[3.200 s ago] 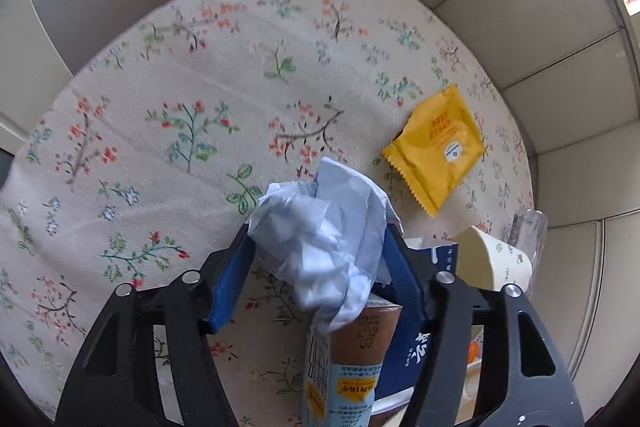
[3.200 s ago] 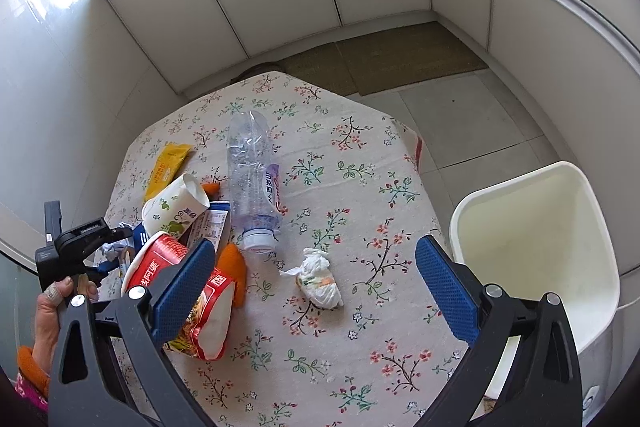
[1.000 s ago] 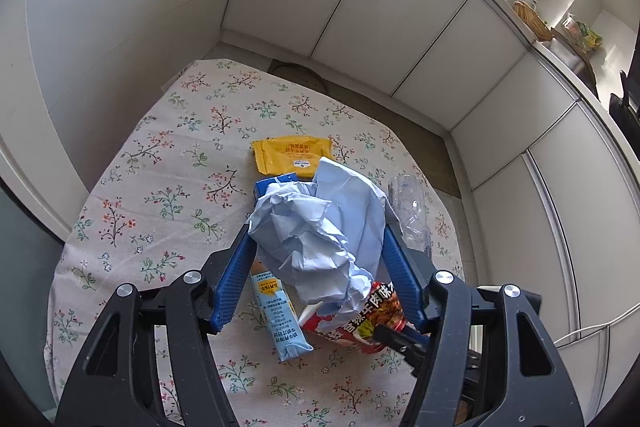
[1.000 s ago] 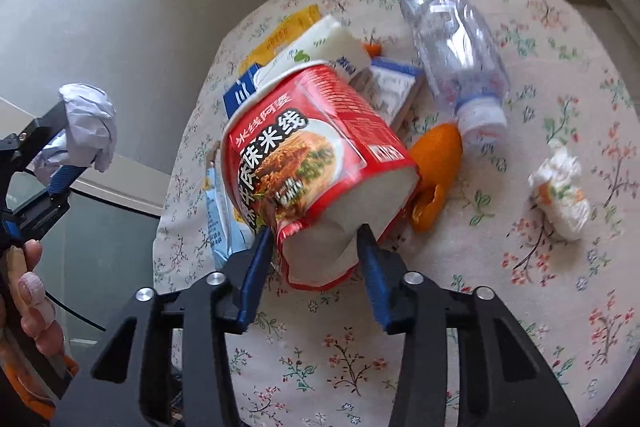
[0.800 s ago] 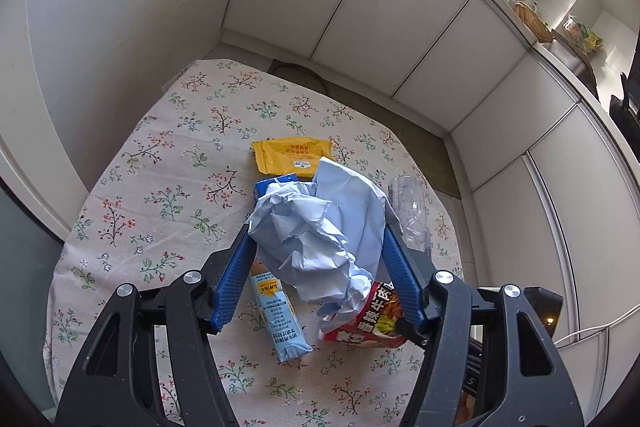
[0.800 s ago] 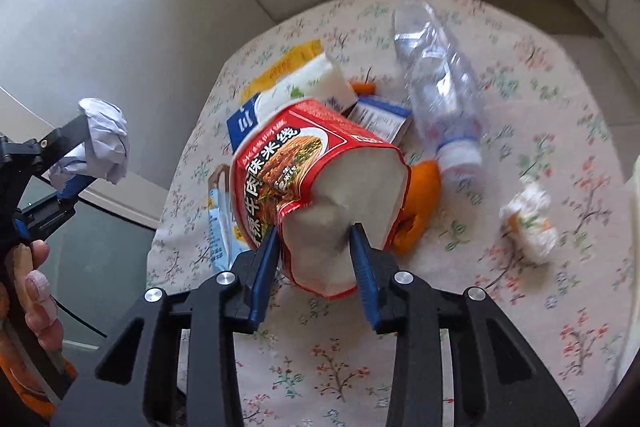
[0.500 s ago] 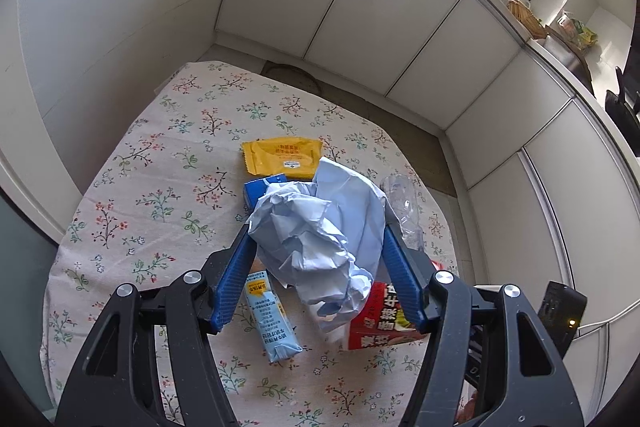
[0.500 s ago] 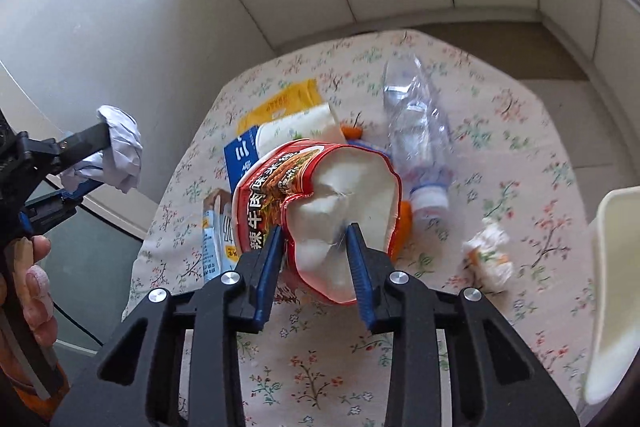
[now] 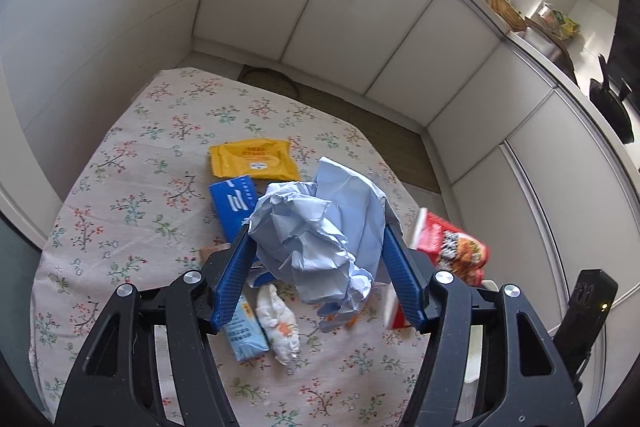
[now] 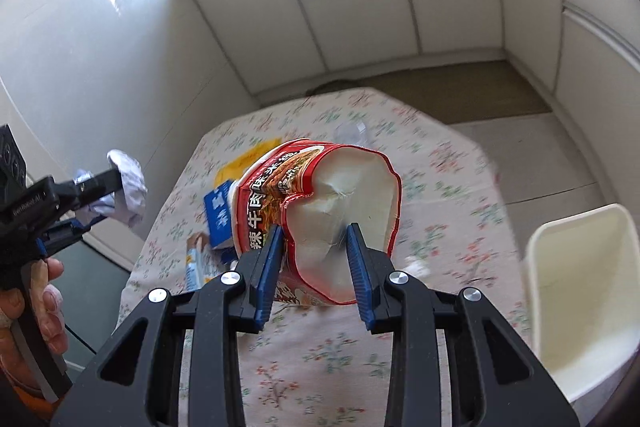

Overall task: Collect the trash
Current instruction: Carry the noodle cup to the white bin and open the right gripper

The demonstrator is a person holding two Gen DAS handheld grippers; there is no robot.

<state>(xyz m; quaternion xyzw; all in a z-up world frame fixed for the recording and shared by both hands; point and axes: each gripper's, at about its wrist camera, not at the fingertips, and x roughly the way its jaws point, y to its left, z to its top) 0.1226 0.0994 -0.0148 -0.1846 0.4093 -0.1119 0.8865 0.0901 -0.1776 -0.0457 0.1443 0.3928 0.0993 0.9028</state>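
The right gripper [image 10: 314, 261] is clamped on a crushed red noodle cup [image 10: 320, 215], lifted above the floral table [image 10: 320, 367]; its dented white inside faces the camera and hides the trash behind it. Motion blur smears the cloth. The left gripper [image 9: 316, 259] pinches a crumpled pale-blue paper ball [image 9: 320, 231], which covers the table's middle. Off the table's right edge stands a white bin [image 10: 584, 307], partly cut off.

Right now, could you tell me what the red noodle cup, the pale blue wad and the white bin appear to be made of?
Red noodle cup: probably coated paperboard, glossy print outside, matte white inside; its wall dents and creases between the right gripper pads.
Pale blue wad: paper, matte, sharply crumpled, held in the left gripper.
White bin: likely plastic, with smooth, rigid, thin walls.
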